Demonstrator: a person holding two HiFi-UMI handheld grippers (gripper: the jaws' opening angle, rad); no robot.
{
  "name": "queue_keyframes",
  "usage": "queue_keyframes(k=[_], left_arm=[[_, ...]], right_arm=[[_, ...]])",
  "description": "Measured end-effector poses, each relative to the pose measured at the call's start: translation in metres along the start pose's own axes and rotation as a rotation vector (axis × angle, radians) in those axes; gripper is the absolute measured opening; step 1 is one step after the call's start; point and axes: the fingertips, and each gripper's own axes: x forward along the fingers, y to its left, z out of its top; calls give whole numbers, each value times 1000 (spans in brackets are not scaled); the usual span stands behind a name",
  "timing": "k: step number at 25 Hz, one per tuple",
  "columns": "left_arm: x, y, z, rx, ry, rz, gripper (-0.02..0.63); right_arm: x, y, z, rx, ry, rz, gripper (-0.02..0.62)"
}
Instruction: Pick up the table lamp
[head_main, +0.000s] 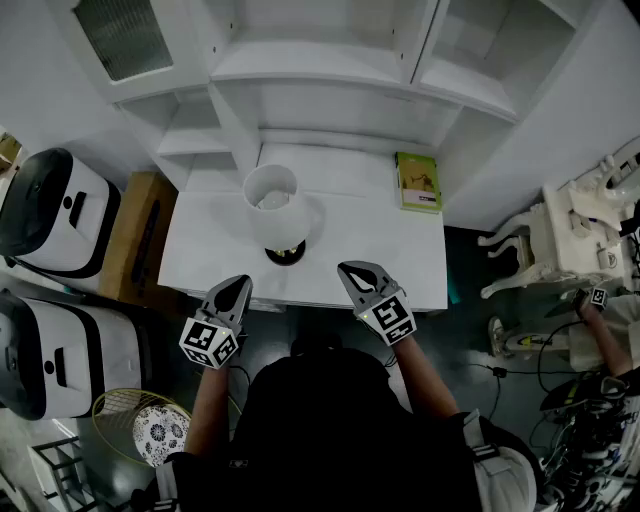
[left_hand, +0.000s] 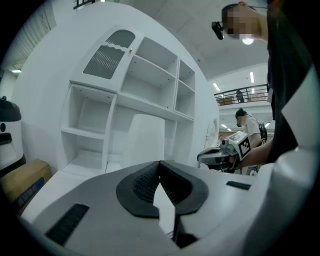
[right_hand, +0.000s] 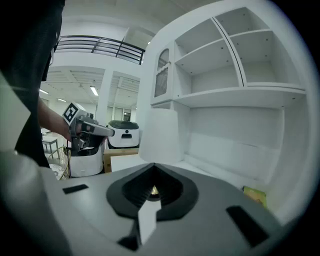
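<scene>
- The left gripper (left_hand: 160, 164) has its jaws pressed together with nothing between them, and the right gripper (right_hand: 153, 166) likewise meets at the tips, empty; going in like this would probably shove the lamp rather than take it
- The white table lamp (head_main: 273, 208), with a tall cylindrical fabric shade (left_hand: 146, 137) and a small dark round base (head_main: 285, 255), stands upright on the flat white desk (head_main: 380, 250), just ahead of both grippers and untouched
- The shade looks wide and soft, so jaws closing on it may dent it or slide off; a hold lower down seems safer, though the shade hides what lies beneath it
- The lamp looks top-heavy and stands near the desk's front edge, so a one-sided nudge could tip it towards the person and off the desk
- The white shelf unit (head_main: 330, 90) overhangs the back of the desk, so a lift carried far back might knock the shade
- The thin green book (head_main: 418, 181) lies well apart at the right, an unlikely snag
</scene>
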Motion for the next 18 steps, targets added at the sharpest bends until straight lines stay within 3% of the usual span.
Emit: queue_keyframes(k=[18], left_arm=[[20, -26, -8, 5, -12, 46, 11]], right_arm=[[-27, -8, -8, -11, -32, 24, 6]])
